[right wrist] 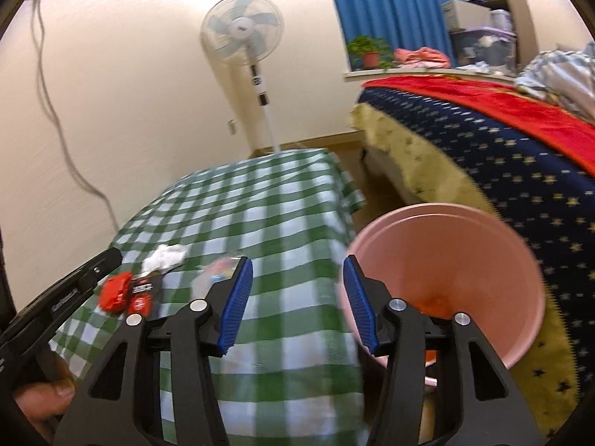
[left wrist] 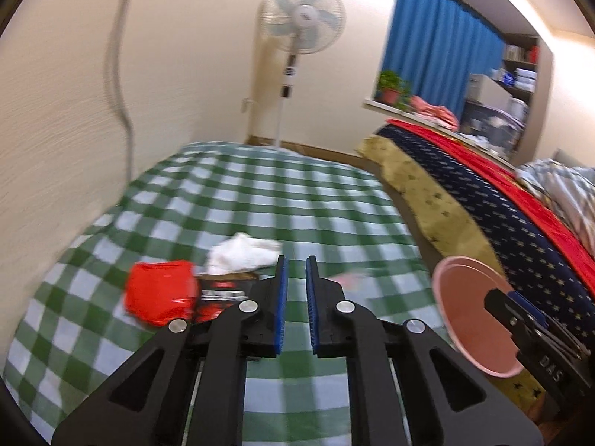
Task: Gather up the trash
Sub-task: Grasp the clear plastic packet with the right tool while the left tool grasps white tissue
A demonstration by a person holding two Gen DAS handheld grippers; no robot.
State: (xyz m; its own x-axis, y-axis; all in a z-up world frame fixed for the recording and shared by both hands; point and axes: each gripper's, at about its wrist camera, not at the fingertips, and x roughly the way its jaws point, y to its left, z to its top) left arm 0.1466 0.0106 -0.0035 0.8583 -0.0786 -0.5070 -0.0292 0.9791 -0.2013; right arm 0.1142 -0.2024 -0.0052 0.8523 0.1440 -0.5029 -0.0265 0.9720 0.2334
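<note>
On the green checked tablecloth (left wrist: 230, 200) lie a crumpled red wrapper (left wrist: 160, 293), a black and red packet (left wrist: 219, 297), a white crumpled tissue (left wrist: 241, 252) and a blurred clear wrapper (left wrist: 349, 278). My left gripper (left wrist: 295, 297) hovers over the table with its jaws a narrow gap apart, empty. A pink bin (right wrist: 446, 278) sits off the table's right edge. My right gripper (right wrist: 297, 301) is open wide and empty beside the bin's rim. The trash also shows in the right wrist view: the red wrapper (right wrist: 115, 291), the tissue (right wrist: 163, 258) and the clear wrapper (right wrist: 217, 275).
A bed with a navy star blanket (right wrist: 520, 186) and red cloth runs along the right. A standing fan (left wrist: 301, 22) stands by the far wall. A cable (right wrist: 55, 119) hangs on the left wall. A window sill holds a potted plant (right wrist: 368, 52).
</note>
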